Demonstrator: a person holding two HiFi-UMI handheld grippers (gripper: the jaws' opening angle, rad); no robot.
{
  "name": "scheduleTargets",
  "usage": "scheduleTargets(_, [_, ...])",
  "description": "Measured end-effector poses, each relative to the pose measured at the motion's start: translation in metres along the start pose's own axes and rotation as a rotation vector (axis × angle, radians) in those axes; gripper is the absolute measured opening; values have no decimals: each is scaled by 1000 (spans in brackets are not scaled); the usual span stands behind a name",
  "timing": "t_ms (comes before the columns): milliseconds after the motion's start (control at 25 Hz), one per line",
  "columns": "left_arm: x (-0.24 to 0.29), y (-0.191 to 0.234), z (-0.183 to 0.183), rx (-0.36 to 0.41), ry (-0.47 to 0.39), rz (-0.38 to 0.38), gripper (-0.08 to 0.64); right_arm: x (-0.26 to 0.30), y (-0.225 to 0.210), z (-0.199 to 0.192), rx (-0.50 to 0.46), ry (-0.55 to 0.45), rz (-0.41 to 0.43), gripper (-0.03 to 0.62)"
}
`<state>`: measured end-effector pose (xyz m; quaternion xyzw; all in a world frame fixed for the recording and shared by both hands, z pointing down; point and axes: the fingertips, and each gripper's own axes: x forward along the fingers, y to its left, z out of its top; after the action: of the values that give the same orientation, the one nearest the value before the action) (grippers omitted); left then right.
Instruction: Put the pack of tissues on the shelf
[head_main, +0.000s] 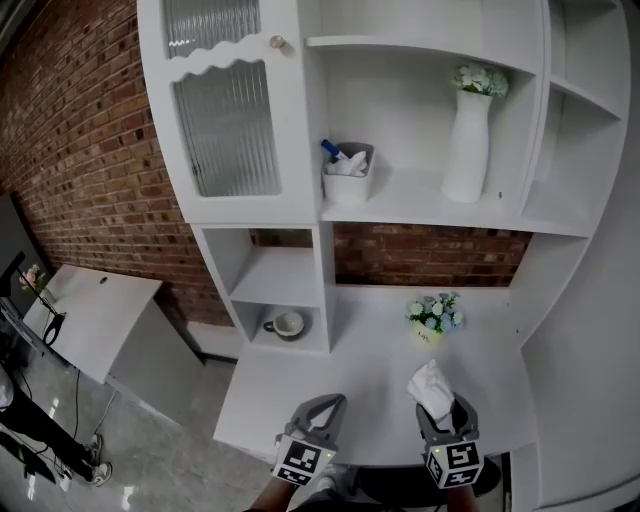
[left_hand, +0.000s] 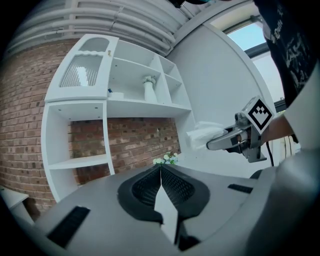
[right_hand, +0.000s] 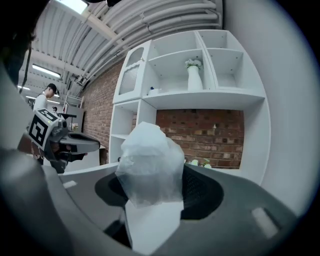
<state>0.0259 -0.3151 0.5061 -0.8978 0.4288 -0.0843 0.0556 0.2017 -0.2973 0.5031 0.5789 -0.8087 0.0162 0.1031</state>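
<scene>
White shelf unit (head_main: 400, 208): stands against a brick wall (head_main: 80, 150), with open compartments, a ribbed glass door (head_main: 225, 130) at its upper left and a flat counter (head_main: 330, 385) at its base.
Pack of tissues (head_main: 432, 388): in front of the shelf unit, above the counter's front edge and clear of the surface. It is on none of the shelves, and its crinkled clear wrapper sticks up out of the right claw.
Right gripper (head_main: 446, 412): jaws clamped on the lower end of the pack of tissues (right_hand: 150, 165), pointing towards the shelf unit.
Left gripper (head_main: 322, 408): just left of the right one and also facing the shelf unit. Its jaws are pressed together along one seam (left_hand: 161, 175) with nothing between them.
Vase (head_main: 468, 150): tall and white with pale flowers, upright on the shelf unit's middle board, towards the right.
Tub (head_main: 347, 175): on the same board, at the left end, with a blue item poking out.
Flower pot (head_main: 434, 318): small, on the counter under that board, beyond the held pack.
Cup (head_main: 288, 324): in the lowest left cubby of the shelf unit.
</scene>
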Motion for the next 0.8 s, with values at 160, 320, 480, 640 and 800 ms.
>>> scheduleTargets(160, [16, 16, 11, 15, -22, -13, 11, 23, -8, 30, -19, -26, -17, 252])
scheduleTargets(320, [23, 20, 14, -10, -33, -19, 11, 38, -11, 62, -56, -57, 9, 252])
scheduleTargets(480, [30, 24, 16, -5, -32, -41, 11, 48, -19, 102, -65, -113, 3, 252])
scheduleTargets(640, [34, 29, 17, -27, -33, -51, 11, 57, -28, 143, -48, -181, 2, 252])
scheduleTargets(800, [38, 31, 15, -17, -25, -65, 11, 65, -34, 175, -106, -218, -7, 252])
